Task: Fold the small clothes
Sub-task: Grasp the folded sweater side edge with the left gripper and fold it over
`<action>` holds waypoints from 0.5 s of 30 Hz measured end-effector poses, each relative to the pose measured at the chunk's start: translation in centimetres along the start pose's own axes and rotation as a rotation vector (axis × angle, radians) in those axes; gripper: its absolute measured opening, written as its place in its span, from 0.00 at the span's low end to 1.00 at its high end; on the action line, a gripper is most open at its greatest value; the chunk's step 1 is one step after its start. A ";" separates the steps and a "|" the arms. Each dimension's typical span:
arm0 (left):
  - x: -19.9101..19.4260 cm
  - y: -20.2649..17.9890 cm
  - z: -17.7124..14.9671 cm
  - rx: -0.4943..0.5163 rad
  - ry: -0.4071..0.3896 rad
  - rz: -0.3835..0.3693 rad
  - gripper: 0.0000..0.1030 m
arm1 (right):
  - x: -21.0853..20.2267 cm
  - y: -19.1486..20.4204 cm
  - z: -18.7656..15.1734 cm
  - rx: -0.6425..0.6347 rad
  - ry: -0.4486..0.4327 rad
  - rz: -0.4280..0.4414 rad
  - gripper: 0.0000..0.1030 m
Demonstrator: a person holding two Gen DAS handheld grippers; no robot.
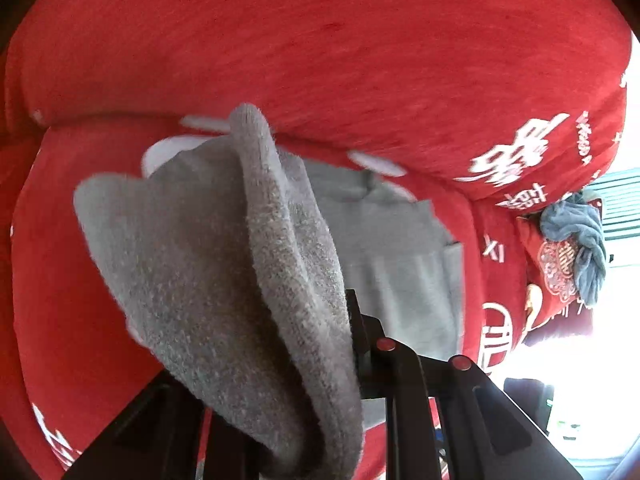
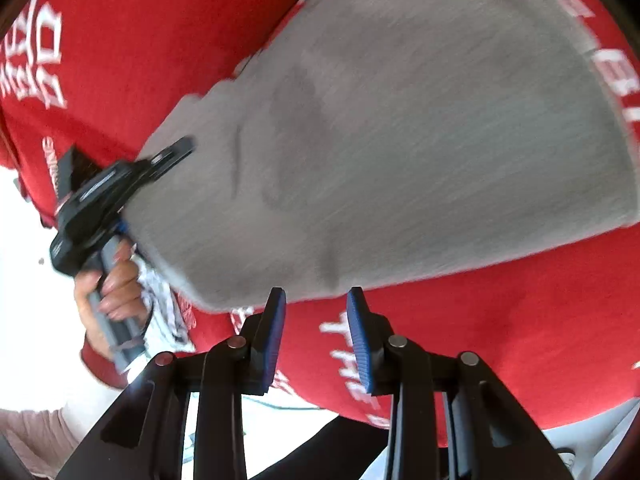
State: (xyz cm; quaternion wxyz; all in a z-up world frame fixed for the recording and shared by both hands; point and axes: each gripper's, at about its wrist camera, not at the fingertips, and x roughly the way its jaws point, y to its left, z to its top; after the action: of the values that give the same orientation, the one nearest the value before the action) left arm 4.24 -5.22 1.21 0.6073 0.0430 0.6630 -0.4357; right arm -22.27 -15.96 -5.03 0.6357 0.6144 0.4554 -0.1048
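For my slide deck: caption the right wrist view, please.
Open right gripper near the grey knit garment on red printed cloth; left gripper lifts its edge.

Bright daylight floods both views; glare blows out the right edge of the left view and the lower left of the right view; motion blur smears the fabric; fisheye corners go black.

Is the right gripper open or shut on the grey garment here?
Open. The right gripper shows a clear gap between its blue pads, and the grey garment lies beyond the tips, not between them.

The grey garment (image 1: 224, 280) hides the left gripper (image 1: 320, 364) tips; the white lettering (image 2: 352, 356) is blurred.
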 end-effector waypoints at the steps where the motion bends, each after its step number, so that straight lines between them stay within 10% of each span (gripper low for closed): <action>1: 0.1 -1.5 0.1 0.012 -0.007 -0.004 0.20 | -0.8 -0.5 0.6 0.008 -0.018 0.004 0.35; 15: 12.7 -19.5 -1.5 0.272 0.119 0.144 0.19 | -5.3 -6.7 5.1 0.093 -0.124 0.100 0.35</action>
State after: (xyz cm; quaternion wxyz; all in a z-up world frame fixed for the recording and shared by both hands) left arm -11.67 -22.30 0.56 0.5854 0.1979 0.6279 -0.4732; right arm -27.63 -24.18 -6.76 0.6380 0.6575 0.3786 -0.1318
